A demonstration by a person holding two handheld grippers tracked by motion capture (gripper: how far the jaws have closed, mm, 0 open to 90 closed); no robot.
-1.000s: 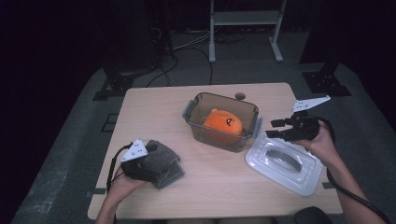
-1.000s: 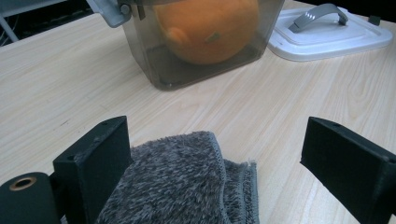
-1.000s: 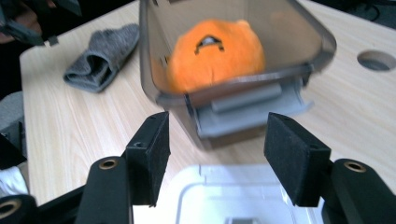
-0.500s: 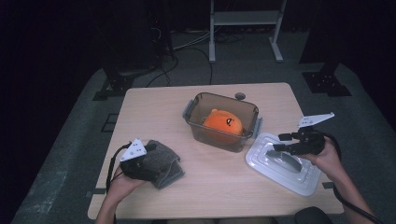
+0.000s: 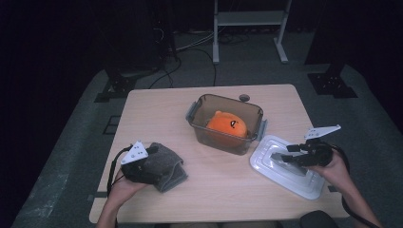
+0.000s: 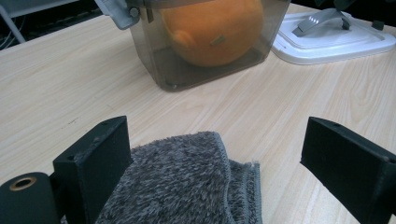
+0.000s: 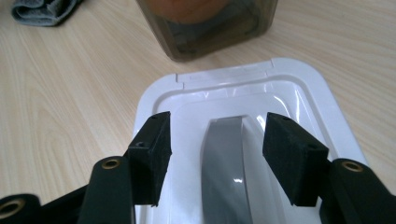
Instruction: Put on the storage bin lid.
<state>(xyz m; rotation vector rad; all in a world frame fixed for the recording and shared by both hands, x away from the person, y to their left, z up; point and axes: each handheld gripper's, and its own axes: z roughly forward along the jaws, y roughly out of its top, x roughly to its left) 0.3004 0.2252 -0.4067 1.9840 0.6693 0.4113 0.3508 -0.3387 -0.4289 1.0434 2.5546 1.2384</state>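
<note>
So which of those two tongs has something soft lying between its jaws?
The left tongs: a fuzzy grey folded cloth lies between them. The right tongs straddle the grey handle of the white plastic lid.

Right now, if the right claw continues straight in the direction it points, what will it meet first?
Most likely the grey handle of the white lid: it lies between the open jaws of the right claw, untouched. Beyond the lid stands the container.

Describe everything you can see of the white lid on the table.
The white lid is a rounded rectangle of glossy plastic with stepped ridges and a grey arched handle along its middle. It lies flat, handle up, on the wooden table beside the brown container, apart from it. The right claw straddles the handle, jaws open, closing in, with gaps on both sides.
</note>
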